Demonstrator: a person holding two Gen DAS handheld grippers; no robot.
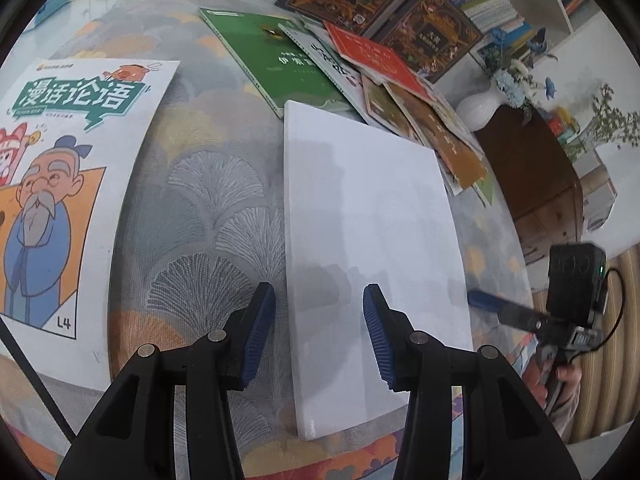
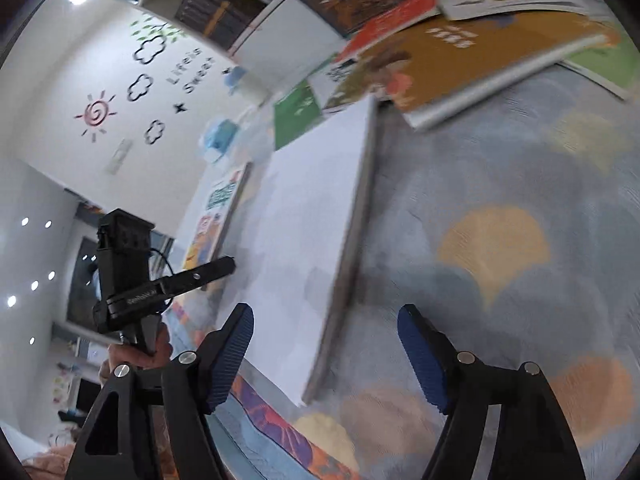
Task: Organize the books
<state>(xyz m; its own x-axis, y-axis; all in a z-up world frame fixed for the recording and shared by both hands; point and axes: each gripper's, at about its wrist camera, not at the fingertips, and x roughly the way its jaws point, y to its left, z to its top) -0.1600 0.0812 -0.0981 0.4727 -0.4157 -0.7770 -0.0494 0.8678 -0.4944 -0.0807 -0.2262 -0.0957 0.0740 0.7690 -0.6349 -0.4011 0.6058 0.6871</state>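
Both the right gripper (image 2: 326,350) and left gripper (image 1: 319,330) stood open and empty over the plain white, flat-lying book (image 1: 372,248) on the patterned cloth, apparently just set down, so the next move called for fetching another from the jumbled book pile (image 1: 404,76).

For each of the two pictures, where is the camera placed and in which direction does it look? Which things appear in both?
Left wrist view: sits on the left gripper, looks down at the white book and cartoon book; its own fingers show.
Right wrist view: sits on the right gripper, jaws open over the patterned cloth; a hand shows.
Shared: white book, pile of books, and each shows the other gripper.
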